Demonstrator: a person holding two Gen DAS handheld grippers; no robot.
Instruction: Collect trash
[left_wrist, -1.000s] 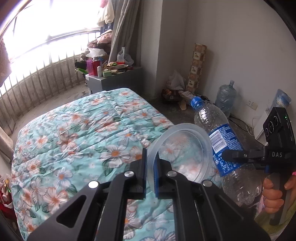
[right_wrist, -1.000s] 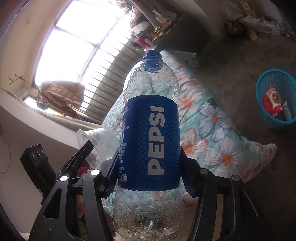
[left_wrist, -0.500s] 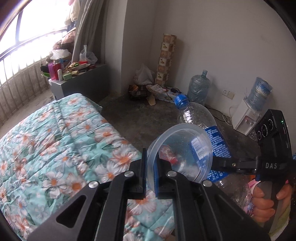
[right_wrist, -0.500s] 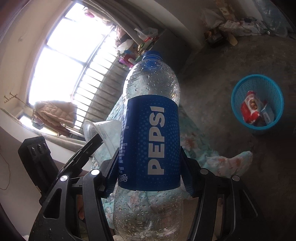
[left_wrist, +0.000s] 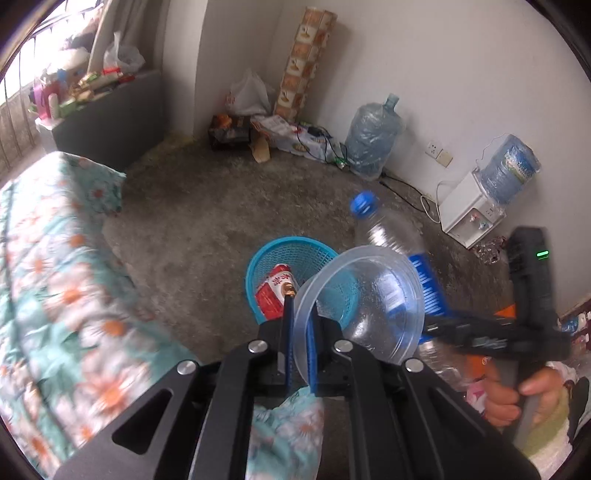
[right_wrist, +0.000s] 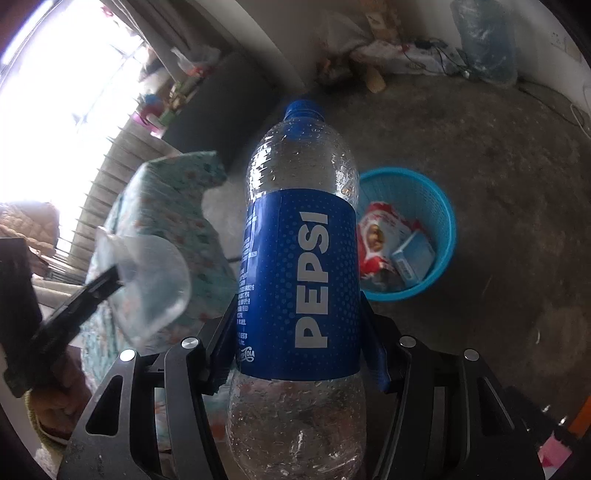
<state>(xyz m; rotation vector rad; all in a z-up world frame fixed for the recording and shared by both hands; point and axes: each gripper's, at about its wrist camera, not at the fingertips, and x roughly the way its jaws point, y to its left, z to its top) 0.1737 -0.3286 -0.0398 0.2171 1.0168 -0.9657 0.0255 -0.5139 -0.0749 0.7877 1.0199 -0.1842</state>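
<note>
My left gripper (left_wrist: 300, 332) is shut on the rim of a clear plastic cup (left_wrist: 369, 306), whose mouth faces the camera. The cup (right_wrist: 147, 280) and left gripper (right_wrist: 122, 275) also show at the left of the right wrist view. My right gripper (right_wrist: 301, 328) is shut on an empty Pepsi bottle (right_wrist: 301, 273) with a blue label and cap, held upright. That bottle (left_wrist: 388, 229) and the right gripper (left_wrist: 432, 325) appear at the right of the left wrist view. A blue mesh trash basket (left_wrist: 273, 258) (right_wrist: 439, 206) stands on the floor ahead, with a red wrapper and a blue box inside.
A bed with a floral quilt (left_wrist: 55, 277) fills the left side. Along the far wall stand a large water jug (left_wrist: 373, 140), a white water dispenser (left_wrist: 472, 210), a tall patterned roll (left_wrist: 304, 62) and bags. A grey cabinet (left_wrist: 107, 114) with clutter sits by the window. Cables lie along the wall.
Both grippers swung away from the bed toward the floor and tilted downward. The blue basket now lies right ahead of them. Cup and bottle stay gripped.
</note>
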